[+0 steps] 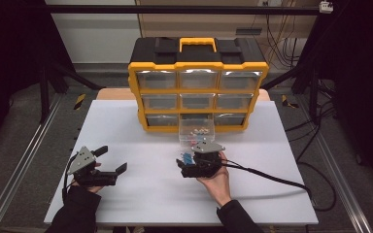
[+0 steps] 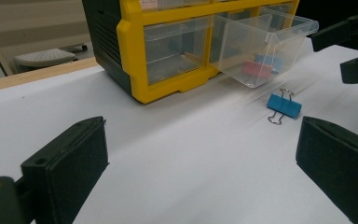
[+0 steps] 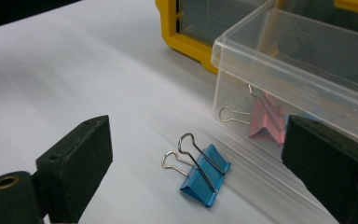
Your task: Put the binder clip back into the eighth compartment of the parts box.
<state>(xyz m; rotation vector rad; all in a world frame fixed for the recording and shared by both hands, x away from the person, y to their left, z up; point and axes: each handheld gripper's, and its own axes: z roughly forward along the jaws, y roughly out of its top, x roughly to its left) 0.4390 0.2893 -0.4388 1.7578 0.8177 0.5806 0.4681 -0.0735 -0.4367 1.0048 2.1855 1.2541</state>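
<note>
— Blue clip [image 3: 204, 175] lies between my right tool's [image 1: 188, 162] wide, empty jaws, near the tabletop's [image 1: 126, 194] middle, before the open drawer [image 1: 196, 130].
— Risk?
— Closing off-centre could skid it. Left tool [image 1: 110, 160] idles open.

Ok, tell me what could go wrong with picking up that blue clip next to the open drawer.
1. The blue binder clip lies flat on the white table, so the open right gripper may slide it away instead of pinching it.
2. The pulled-out clear drawer sits right beside the clip; one of the fingers is already close to its wall and could bump it.
3. The clip's wire handles stick up and might catch, tipping it.
</note>
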